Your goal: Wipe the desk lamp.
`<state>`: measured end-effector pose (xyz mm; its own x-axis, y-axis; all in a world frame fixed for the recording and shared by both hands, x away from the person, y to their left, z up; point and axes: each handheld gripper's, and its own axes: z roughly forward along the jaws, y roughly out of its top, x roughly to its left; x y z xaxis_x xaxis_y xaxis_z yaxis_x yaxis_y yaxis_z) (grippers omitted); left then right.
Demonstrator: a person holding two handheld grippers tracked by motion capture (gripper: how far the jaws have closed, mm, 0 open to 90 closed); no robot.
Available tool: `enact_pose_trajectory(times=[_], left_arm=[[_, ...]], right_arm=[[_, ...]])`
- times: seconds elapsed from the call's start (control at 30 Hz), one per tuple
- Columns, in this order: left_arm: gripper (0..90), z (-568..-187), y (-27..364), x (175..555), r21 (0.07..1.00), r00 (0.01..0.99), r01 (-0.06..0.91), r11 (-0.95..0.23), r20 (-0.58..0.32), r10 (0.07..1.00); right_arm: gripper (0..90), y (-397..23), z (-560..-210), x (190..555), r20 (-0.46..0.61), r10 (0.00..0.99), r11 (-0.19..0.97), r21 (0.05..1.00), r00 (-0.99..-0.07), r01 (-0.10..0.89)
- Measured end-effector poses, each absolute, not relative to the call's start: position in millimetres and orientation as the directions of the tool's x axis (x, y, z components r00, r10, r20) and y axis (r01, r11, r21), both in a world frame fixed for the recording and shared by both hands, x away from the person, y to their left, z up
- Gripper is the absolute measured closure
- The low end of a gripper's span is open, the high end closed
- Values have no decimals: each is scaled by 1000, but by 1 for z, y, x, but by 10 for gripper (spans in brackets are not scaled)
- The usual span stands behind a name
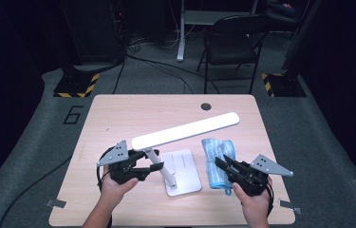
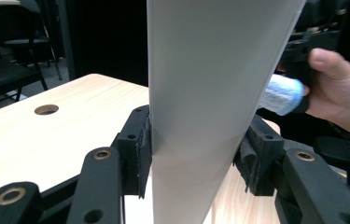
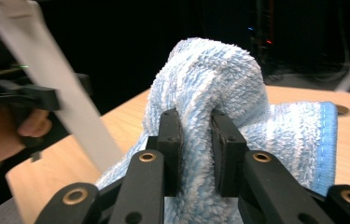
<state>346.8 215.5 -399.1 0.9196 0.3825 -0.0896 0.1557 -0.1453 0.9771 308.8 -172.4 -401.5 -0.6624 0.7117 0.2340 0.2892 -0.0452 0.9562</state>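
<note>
High view first: we take the white desk lamp point(image 1: 180, 161) as our landmark; its flat base sits near the front middle of the wooden table point(image 1: 118, 114), and its long light bar slants up and away to the right, well short of the far edge; bare wood lies open behind and left of the lamp, right up to the small round hole point(image 1: 206, 106) near the far edge. Our left gripper point(image 1: 143, 164) is just left of the lamp's stem, and our right gripper point(image 1: 220, 164) is just right of the base, over the blue towel point(image 1: 217, 154), which lies between the base and the table's right edge.

Left gripper view adds what the high view cannot: the jaws stand part-way open with both pads pressed on the lamp's pale arm point(image 2: 200, 102); right gripper view shows those jaws nearly closed, pinching a raised fold of the towel point(image 3: 210, 79), the rest draped on the wood.
</note>
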Motion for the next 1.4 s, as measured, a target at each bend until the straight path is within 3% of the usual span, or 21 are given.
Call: enact_pose_trajectory(times=[0.5, 0.87, 1.4], left_arm=[[514, -399, 215, 347, 976, 919, 159, -146, -92, 383], [514, -399, 216, 347, 977, 920, 156, -148, -89, 381], [514, -399, 215, 348, 977, 921, 158, -143, -94, 379]], right_arm=[[760, -229, -427, 327, 244, 836, -70, 936, -491, 346], [759, -258, -434, 330, 262, 872, -105, 925, -414, 365], [759, -272, -466, 333, 207, 923, -55, 906, -325, 420]])
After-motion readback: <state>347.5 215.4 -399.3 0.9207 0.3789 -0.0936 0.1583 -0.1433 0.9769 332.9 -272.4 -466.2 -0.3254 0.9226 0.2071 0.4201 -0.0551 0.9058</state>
